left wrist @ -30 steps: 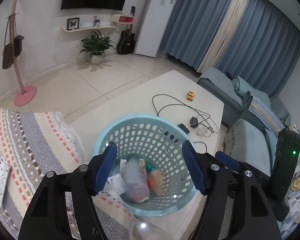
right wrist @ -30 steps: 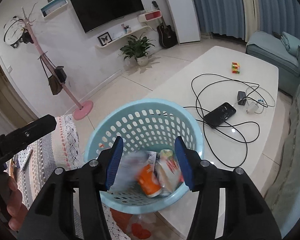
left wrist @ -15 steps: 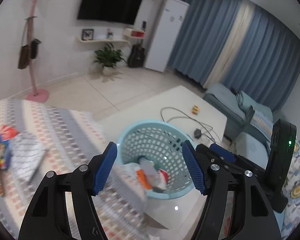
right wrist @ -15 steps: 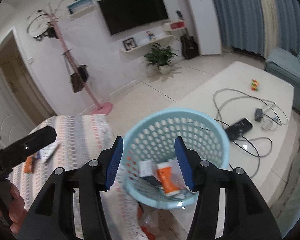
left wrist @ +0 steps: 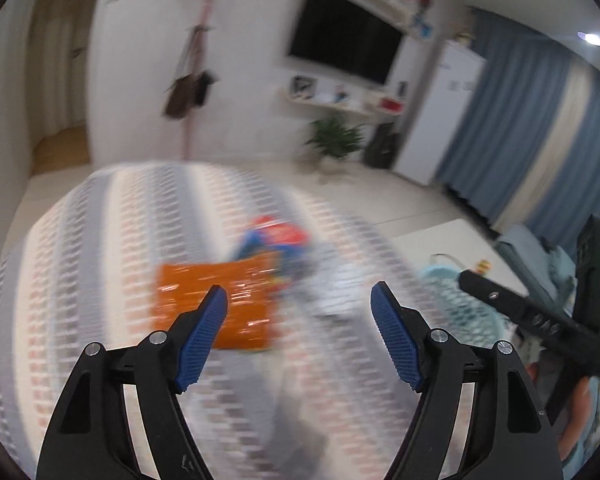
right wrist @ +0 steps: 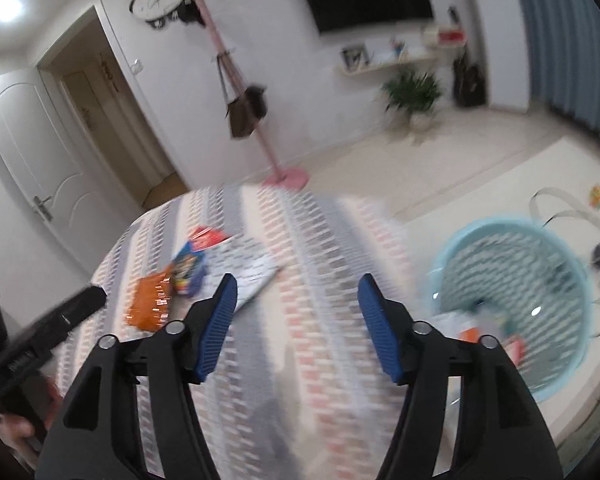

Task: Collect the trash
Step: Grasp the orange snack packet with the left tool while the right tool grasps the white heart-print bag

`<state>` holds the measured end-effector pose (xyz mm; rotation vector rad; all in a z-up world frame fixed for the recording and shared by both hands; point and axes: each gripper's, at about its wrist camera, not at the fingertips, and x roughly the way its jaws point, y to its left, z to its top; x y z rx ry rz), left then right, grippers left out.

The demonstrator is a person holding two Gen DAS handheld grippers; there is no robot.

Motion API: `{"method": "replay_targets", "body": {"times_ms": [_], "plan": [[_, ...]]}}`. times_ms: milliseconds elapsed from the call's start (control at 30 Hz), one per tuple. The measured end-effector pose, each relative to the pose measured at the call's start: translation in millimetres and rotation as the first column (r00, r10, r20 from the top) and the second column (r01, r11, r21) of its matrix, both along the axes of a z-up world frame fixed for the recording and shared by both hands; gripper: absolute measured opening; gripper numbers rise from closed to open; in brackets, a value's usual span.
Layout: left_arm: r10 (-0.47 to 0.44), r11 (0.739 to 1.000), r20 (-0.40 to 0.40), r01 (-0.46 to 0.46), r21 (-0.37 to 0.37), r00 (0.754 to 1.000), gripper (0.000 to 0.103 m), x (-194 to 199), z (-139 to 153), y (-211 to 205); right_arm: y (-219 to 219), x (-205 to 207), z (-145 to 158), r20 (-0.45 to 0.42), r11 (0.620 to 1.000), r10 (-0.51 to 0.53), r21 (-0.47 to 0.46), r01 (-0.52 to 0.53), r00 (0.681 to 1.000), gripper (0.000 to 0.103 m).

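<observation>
An orange snack wrapper [left wrist: 220, 304] lies on the striped cloth [left wrist: 100, 248], with a blue and red packet [left wrist: 274, 240] just behind it. My left gripper [left wrist: 299, 300] is open and empty, hovering just right of the wrapper. In the right wrist view the orange wrapper [right wrist: 150, 300], a blue packet [right wrist: 188, 270] and a red packet [right wrist: 210, 237] lie left of my open, empty right gripper [right wrist: 296, 286]. The light blue basket [right wrist: 516, 292] with trash in it stands at the right; it also shows in the left wrist view [left wrist: 456, 300]. Both views are blurred.
A white patterned sheet [right wrist: 252, 266] lies by the packets. The basket stands on a white table [right wrist: 500, 196] with black cables [right wrist: 556, 208] and a small coloured cube [right wrist: 597, 196]. A pink coat stand [right wrist: 276, 152] is behind. The right gripper's body [left wrist: 540, 320] is at right.
Both grippers have swung left, away from above the basket and over the striped cloth. The wrappers have come into view; the basket has slid to the right edge. Both stayed open.
</observation>
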<state>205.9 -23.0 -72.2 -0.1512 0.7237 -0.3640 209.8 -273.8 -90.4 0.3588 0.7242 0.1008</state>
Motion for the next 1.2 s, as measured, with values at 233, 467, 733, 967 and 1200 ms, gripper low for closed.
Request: {"method": "replay_targets", "body": {"times_ms": [233,467,733,967,1200], "plan": [[-0.063,0.997,-0.096,0.067,0.047,0.993,0.075,41.4,-43.8,22.6,65.0,54.1,-30.5,-0.101,0.998,0.039,-0.041,-0.043,0.994,0.06],[-0.091,0.989,-0.105,0.102,0.107,0.99,0.079,49.5,-58.8,11.9,82.4,72.4,-49.7,-0.18,0.994,-0.07,-0.098,0.053,0.981,0.059],[-0.106,0.982,-0.093,0.119,0.148,0.99,0.078,48.1,-58.3,13.2,109.7,77.1,-57.0,-0.125,0.957,-0.112,-0.279,0.073,0.986,0.029],[-0.146,0.989,-0.107,0.143,-0.037,0.983,0.082,52.9,-57.6,35.5,111.0,70.4,-54.9,-0.1,0.962,-0.078,-0.268,0.048,0.992,0.009],[-0.15,0.989,-0.107,0.151,-0.001,0.983,0.084,54.0,-55.6,26.1,92.0,57.5,-51.1,-0.084,0.98,-0.085,-0.185,0.068,0.993,0.003]]}}
